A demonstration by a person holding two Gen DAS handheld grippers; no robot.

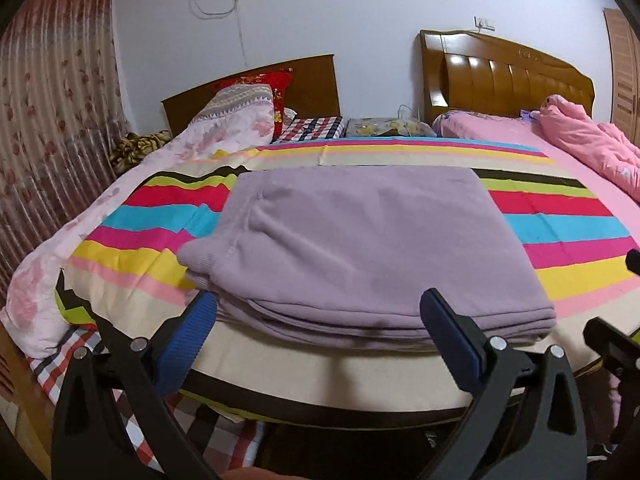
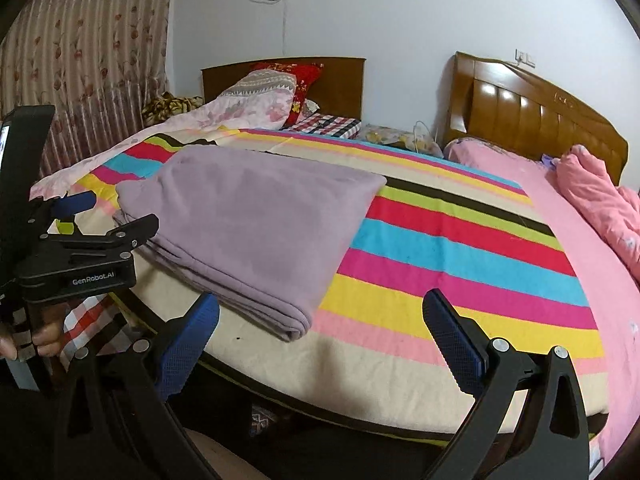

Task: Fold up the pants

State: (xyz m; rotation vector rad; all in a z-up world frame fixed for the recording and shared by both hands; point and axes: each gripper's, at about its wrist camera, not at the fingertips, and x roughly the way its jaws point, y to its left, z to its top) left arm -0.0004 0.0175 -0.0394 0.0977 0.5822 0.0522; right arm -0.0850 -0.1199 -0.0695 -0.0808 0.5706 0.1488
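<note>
Pants folded, both grippers empty and backed off.
Lilac pants (image 1: pixel 360 240) lie as a flat stacked rectangle on the striped blanket (image 1: pixel 560 216) near the bed's front edge, long axis running away toward the headboards. Left gripper (image 1: pixel 320 312) and right gripper (image 2: pixel 320 312) jaws spread wide. Fold looks done; next, if anything, smoothing.

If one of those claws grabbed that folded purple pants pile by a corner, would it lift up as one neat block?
Probably not. The purple pants look like soft fleece, stacked in several loose layers along the near edge, so a corner grab would likely lift only some layers and the fold would droop open. They look light, and a push might slide or bunch them on the striped sheet.
</note>
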